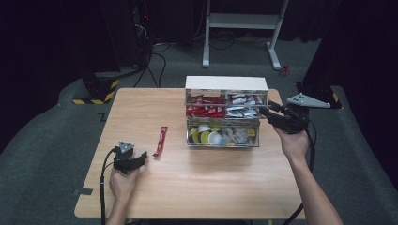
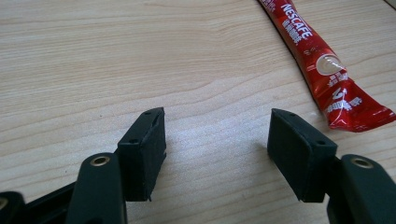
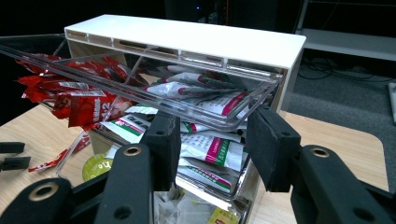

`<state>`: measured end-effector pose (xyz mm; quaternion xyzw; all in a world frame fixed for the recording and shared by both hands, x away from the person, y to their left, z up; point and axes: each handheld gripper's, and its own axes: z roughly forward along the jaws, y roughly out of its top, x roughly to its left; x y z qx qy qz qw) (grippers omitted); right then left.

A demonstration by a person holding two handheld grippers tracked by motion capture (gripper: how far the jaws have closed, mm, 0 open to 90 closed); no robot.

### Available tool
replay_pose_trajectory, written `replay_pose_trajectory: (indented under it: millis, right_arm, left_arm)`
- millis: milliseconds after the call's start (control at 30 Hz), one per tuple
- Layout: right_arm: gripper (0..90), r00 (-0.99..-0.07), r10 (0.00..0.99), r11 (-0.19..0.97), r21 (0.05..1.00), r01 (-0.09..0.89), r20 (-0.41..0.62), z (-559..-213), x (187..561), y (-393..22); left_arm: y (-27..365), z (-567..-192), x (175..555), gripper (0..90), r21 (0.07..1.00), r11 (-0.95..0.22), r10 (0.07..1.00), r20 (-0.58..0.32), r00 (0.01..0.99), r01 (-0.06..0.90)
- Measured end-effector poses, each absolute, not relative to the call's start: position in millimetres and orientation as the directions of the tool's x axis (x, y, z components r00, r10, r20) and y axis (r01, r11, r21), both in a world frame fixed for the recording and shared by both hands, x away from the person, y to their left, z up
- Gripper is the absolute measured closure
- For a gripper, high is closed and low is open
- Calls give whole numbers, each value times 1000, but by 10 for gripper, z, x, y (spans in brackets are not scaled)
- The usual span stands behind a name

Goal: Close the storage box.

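While my left gripper (image 2: 212, 154) sits wide open and empty on the table (image 1: 211, 187) just short of the red coffee stick (image 2: 322, 60), my right gripper (image 3: 212, 149) has its jaws around the clear drawer (image 3: 196, 109) front, though I can't tell if they're pinching. Yank crooked and it'll probably jam or spill sachets.

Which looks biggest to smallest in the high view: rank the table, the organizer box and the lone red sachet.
1. Table, by far the largest.
2. Organizer box, covering a modest patch of the tabletop.
3. Red sachet, a thin strip lying apart from the box, near the left claw.
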<state>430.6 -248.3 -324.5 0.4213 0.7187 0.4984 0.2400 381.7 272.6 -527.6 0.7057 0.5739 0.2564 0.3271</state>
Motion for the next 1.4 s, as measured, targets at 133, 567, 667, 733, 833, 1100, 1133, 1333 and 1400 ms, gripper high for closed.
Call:
replay_pose_trajectory:
  millis: [133, 567, 667, 733, 833, 1100, 1133, 1333, 1400]
  right_arm:
    - [552, -528, 846, 152, 918, 365, 71, -3245, 4300, -2479]
    - [537, -524, 850, 172, 913, 371, 53, -3317, 4283, -2481]
    - [537, -521, 852, 174, 910, 376, 53, -3338, 4272, -2486]
    - [537, -522, 852, 174, 911, 375, 52, -3344, 4269, -2492]
    - [537, -518, 854, 168, 911, 376, 56, -3351, 4251, -2518]
    - [540, -514, 856, 171, 911, 375, 50, -3375, 4218, -2561]
    - [543, -512, 857, 170, 912, 374, 51, -3381, 4212, -2579]
    - [580, -501, 863, 152, 915, 373, 61, -3370, 4147, -2720]
    - [589, -498, 865, 153, 916, 370, 56, -3353, 4131, -2750]
  left_arm:
    - [2715, -5277, 3818, 365, 755, -136, 977, -5, 213, 642]
    - [2706, -5278, 3817, 349, 752, -143, 976, -1, 217, 643]
    - [2705, -5279, 3815, 347, 753, -139, 977, -2, 213, 643]
    - [2706, -5278, 3814, 347, 753, -138, 977, -3, 213, 643]
    - [2708, -5278, 3813, 345, 753, -135, 978, -4, 211, 644]
    - [2712, -5279, 3812, 338, 753, -133, 979, -3, 205, 644]
    - [2715, -5278, 3812, 338, 753, -132, 979, -3, 204, 645]
    - [2719, -5278, 3806, 334, 753, -119, 981, -10, 192, 647]
    - [2719, -5278, 3806, 333, 752, -117, 982, -12, 191, 648]
